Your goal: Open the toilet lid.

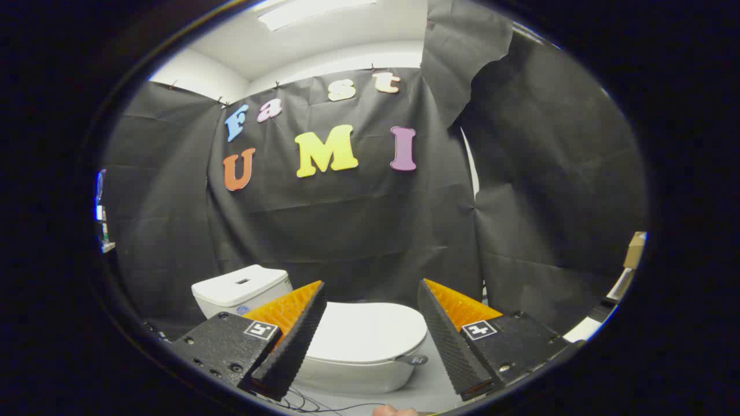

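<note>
A white toilet stands on the floor ahead of me, its lid point(370, 332) lying flat and closed over the bowl point(352, 375). A small dark tab point(414, 360) sticks out at the lid's near right rim. The white tank point(241, 289) sits behind the bowl, beyond my left finger. My gripper point(372, 323) is open, its two fingers spread wide, with the lid showing in the gap between them. The fingers point(296, 338) hover above and short of the lid and hold nothing.
Black cloth walls close in the booth behind and to the right of the toilet. Thin cables point(312, 404) trail on the grey floor in front of the bowl. Part of a finger point(393, 411) shows at the very bottom. Boxes point(633, 254) stand at the far right.
</note>
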Demonstrator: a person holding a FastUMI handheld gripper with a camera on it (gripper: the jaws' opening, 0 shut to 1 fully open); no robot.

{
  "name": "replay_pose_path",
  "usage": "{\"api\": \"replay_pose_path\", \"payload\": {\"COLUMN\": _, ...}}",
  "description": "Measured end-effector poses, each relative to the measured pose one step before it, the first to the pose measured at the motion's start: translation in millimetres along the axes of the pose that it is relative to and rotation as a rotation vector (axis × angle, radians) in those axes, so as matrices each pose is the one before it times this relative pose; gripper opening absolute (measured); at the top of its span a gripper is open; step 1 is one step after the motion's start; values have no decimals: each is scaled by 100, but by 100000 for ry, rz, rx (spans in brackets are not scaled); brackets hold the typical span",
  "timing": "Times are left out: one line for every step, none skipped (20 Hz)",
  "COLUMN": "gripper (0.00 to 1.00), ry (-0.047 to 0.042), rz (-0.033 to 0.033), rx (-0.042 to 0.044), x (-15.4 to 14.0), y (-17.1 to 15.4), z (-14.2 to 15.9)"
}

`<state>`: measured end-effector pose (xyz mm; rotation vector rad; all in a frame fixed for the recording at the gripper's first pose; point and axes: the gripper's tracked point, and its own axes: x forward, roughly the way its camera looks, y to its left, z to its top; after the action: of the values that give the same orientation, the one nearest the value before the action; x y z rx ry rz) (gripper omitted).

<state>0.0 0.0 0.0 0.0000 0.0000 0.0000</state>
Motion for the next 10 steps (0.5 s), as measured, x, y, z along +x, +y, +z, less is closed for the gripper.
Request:
{"api": "replay_pose_path", "payload": {"gripper": 100, "ry": -67, "rz": 372, "rx": -481, "x": -51, "y": 65, "z": 49}}
{"api": "replay_pose_path", "payload": {"gripper": 100, "ry": 16, "rz": 307, "rx": -217, "x": -63, "y": 117, "z": 113}}
{"api": "replay_pose_path", "payload": {"gripper": 100, "ry": -343, "rz": 899, "rx": 71, "x": -128, "y": 192, "z": 63}}
{"api": "replay_pose_path", "payload": {"gripper": 100, "ry": -167, "rz": 106, "rx": -202, "x": -38, "y": 49, "z": 168}}
{"api": "replay_pose_path", "payload": {"gripper": 100, "ry": -426, "rz": -65, "rx": -273, "x": 27, "y": -89, "z": 90}}
{"api": "replay_pose_path", "payload": {"gripper": 100, "ry": -283, "rz": 10, "rx": -312, "x": 28, "y": 5, "z": 117}}
{"api": "replay_pose_path", "payload": {"gripper": 100, "ry": 72, "rz": 94, "rx": -124, "x": 0, "y": -20, "z": -88}}
{"api": "replay_pose_path", "payload": {"gripper": 100, "ry": 282, "rz": 169, "rx": 112, "x": 14, "y": -10, "z": -93}}
{"api": "replay_pose_path", "payload": {"gripper": 100, "ry": 121, "rz": 93, "rx": 317, "x": -97, "y": 62, "z": -20}}
{"api": "replay_pose_path", "payload": {"gripper": 100, "ry": 265, "rz": 144, "rx": 273, "x": 61, "y": -6, "z": -11}}
